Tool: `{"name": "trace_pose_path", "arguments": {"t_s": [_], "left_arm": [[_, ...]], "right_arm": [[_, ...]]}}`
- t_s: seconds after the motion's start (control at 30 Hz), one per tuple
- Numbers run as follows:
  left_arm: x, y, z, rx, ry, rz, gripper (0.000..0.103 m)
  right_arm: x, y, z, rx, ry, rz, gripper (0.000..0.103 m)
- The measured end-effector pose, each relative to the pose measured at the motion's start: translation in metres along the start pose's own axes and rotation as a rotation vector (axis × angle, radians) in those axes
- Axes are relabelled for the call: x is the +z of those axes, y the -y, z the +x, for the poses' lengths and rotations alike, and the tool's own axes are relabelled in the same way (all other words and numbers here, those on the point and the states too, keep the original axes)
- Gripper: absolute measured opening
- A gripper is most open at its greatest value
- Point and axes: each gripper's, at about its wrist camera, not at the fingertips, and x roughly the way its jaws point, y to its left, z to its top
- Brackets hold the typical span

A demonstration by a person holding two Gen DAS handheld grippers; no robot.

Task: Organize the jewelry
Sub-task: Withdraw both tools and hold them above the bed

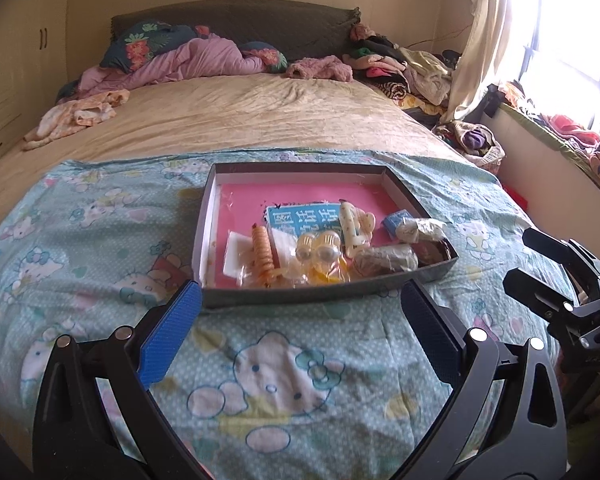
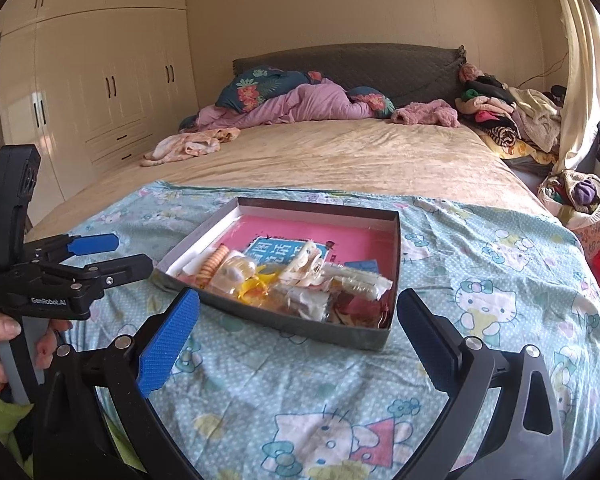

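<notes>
A shallow grey box (image 1: pixel 216 200) with a pink floor lies on a Hello Kitty sheet (image 1: pixel 100 232) on the bed. It holds an orange coiled hair tie (image 1: pixel 263 250), yellow hair rollers (image 1: pixel 318 250), a cream hair clip (image 1: pixel 352 226) and several plastic-wrapped pieces. My left gripper (image 1: pixel 300 344) is open and empty, just short of the box's near wall. My right gripper (image 2: pixel 298 350) is open and empty, near the box (image 2: pixel 396 240); it also shows at the right edge of the left wrist view (image 1: pixel 536 260). The left gripper shows at the left of the right wrist view (image 2: pixel 116 256).
Beyond the sheet lies a beige bedspread (image 1: pixel 240 116) with pink bedding (image 1: pixel 188 62) and clothes (image 1: pixel 400 68) at the headboard. A cream wardrobe (image 2: pixel 100 80) stands left, a window with a curtain (image 1: pixel 484 40) right, a full bag (image 2: pixel 580 200) beside the bed.
</notes>
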Motion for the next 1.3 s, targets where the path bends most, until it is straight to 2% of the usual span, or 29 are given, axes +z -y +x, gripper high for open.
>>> {"name": "trace_pose_path", "arguments": {"t_s": [0.27, 0.53, 1.3], "left_arm": [[-0.026, 0.0, -0.017, 0.003, 0.01, -0.008, 0.093], [-0.03, 0.001, -0.023, -0.005, 0.015, -0.021, 0.093], [-0.034, 0.002, -0.03, -0.002, 0.007, -0.027, 0.093]], "right_arm": [[-0.026, -0.014, -0.008, -0.025, -0.015, 0.025, 0.098], [-0.038, -0.023, -0.01, -0.016, -0.047, 0.025, 0.098], [-0.039, -0.022, -0.01, -0.014, -0.082, 0.025, 0.098]]}}
